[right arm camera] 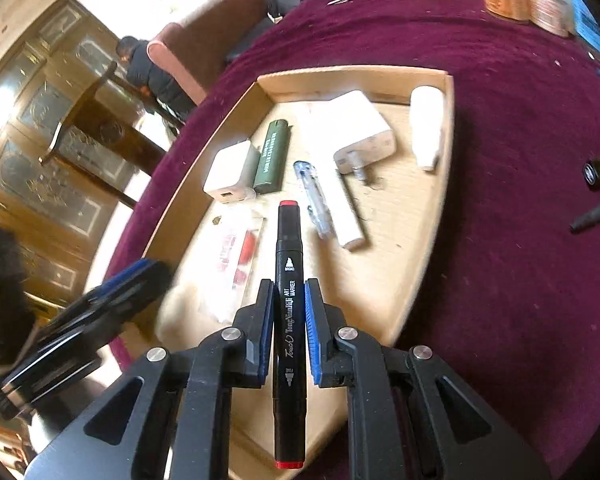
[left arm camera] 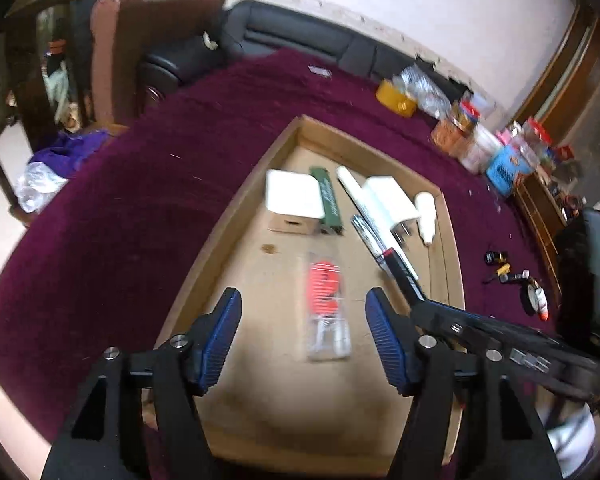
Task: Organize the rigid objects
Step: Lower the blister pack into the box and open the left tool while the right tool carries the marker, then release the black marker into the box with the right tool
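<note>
Tray (right arm camera: 447,128) on the maroon bench (right arm camera: 520,240) already holds chargers, lighter, pens. Right claw (right arm camera: 289,312) clenched on the black marker (right arm camera: 287,280), pitched steeply down over the tray's near end; I'd lay it parallel beside the clear pen (right arm camera: 314,196), then release low. Left claw (left arm camera: 303,320) released, empty, above the clear packet (left arm camera: 327,304).

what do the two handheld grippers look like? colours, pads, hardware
Both match: left gripper and right gripper have matte black angular frames with triangular cut-outs, silver round pivot pins, and blue ribbed pads on the fingers. No cables, sleeves or hands visible.
</note>
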